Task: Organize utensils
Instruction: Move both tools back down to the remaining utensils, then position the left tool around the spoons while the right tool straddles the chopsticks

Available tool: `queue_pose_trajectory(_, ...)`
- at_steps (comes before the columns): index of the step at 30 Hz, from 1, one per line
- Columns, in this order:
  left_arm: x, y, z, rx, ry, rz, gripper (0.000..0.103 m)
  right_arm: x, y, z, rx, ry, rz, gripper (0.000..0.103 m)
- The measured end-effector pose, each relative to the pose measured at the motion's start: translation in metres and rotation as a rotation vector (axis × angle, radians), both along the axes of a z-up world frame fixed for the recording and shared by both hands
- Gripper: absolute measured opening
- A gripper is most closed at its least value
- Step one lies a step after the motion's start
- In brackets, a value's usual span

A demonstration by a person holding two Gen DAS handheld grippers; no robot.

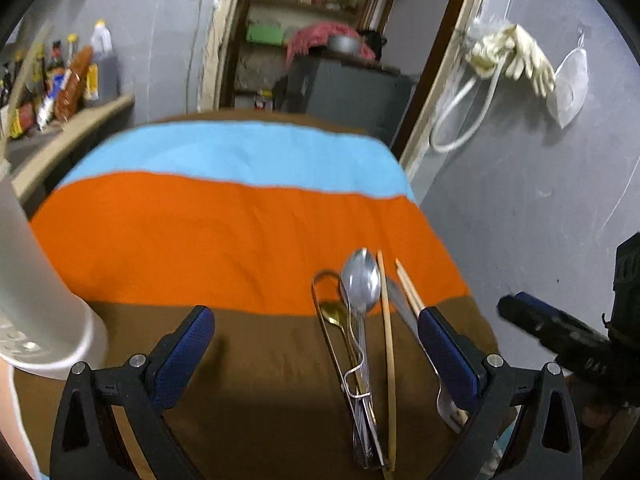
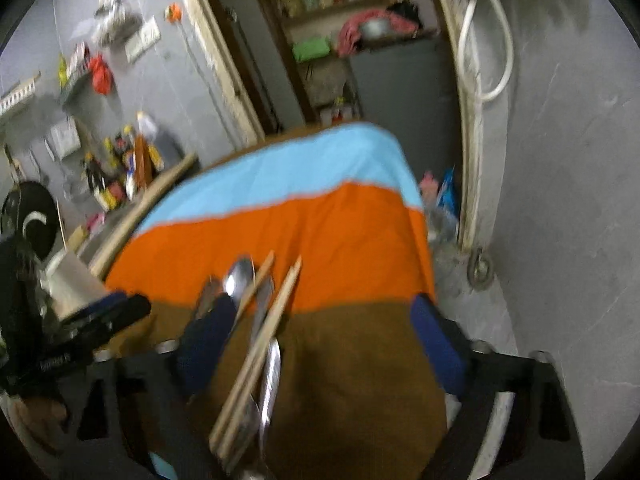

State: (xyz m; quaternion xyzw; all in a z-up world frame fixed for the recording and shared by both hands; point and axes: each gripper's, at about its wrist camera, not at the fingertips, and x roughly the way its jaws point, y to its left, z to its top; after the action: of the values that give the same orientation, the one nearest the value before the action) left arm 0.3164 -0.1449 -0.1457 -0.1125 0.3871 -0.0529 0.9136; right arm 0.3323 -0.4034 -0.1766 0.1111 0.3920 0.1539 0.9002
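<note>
Two grippers angle down over a striped cloth [image 1: 224,236]; no label reads clearly. The left gripper [image 1: 316,330] stands spread, empty, the white holder [image 1: 28,280] at its left. The utensils [image 1: 360,320] lie on the brown band inside its right finger. The right gripper [image 2: 328,328] stands apart over the chopsticks [image 2: 260,340], gripping nothing.

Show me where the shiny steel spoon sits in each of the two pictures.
Left wrist view: the shiny steel spoon lies right of centre, bowl on the orange stripe.
Right wrist view: it is left of centre, beside the wooden chopsticks.
Shared landmark: the blue, orange and brown striped cloth.
</note>
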Motion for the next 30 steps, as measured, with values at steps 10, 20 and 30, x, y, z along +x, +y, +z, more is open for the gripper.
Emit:
queue_pose_trajectory(10,0.021,-0.014,-0.029,0.019,0.165,-0.043,0.061,-0.021,0.011,-0.036,-0.04,0.11,0.071,0.053)
queue_pose_trajectory(20,0.039,-0.025,-0.025,0.073,0.207,-0.099,0.023,-0.024,0.015,-0.039,-0.035,0.122,0.096,0.033)
queue_pose_trajectory(30,0.046,-0.022,-0.024,0.038,0.244,-0.114,0.021,-0.033,0.015,-0.033,-0.011,0.117,0.164,0.026)
